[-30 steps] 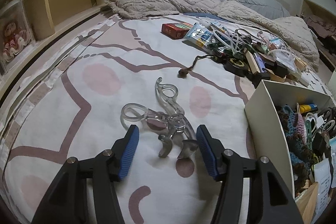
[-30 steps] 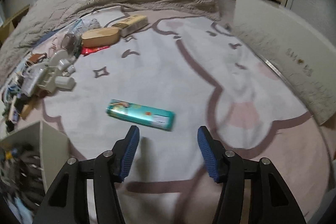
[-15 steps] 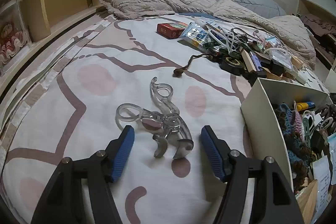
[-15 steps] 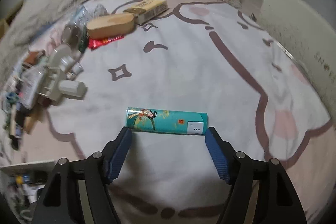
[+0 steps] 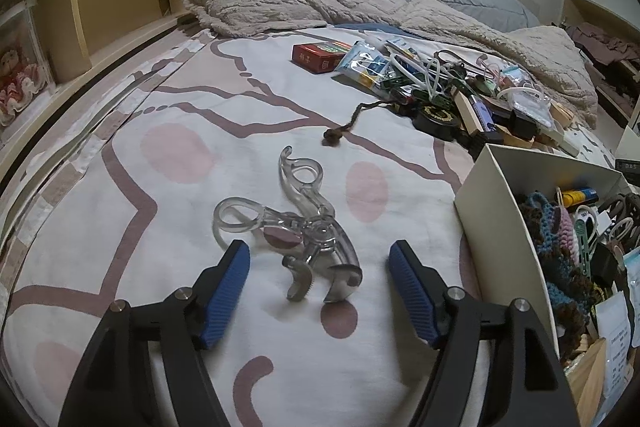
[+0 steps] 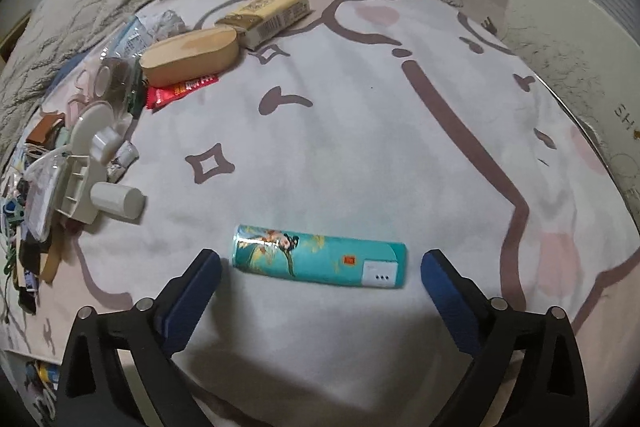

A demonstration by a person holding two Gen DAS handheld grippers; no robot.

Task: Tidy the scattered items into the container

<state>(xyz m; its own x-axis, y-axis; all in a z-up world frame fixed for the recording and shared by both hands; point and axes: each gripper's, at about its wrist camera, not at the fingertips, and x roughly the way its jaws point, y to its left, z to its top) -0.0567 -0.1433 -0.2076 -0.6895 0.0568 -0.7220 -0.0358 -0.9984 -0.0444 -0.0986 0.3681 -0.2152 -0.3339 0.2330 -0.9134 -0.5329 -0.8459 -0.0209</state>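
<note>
We approach two pickups at once. The left gripper (image 5: 319, 281) stands spread, its jaws having just been opening, and the clear plastic tongs (image 5: 298, 239) lie between the pads, untouched, handles toward 11 o'clock. The container (image 5: 496, 215), a white box already part filled, sits at 3 o'clock of the tongs. The right gripper (image 6: 320, 289) is spread wide, its jaws having just been opening, with the teal rectangular box (image 6: 320, 261) lying crosswise just beyond the pads, its ends toward 9 and 3 o'clock.

For a sound grip, we judge it best to lower each gripper until the pads flank the item's middle, close on the tongs at the pivot, and let the soft blanket (image 6: 360, 131) yield under the fingertips rather than scraping across it.
</note>
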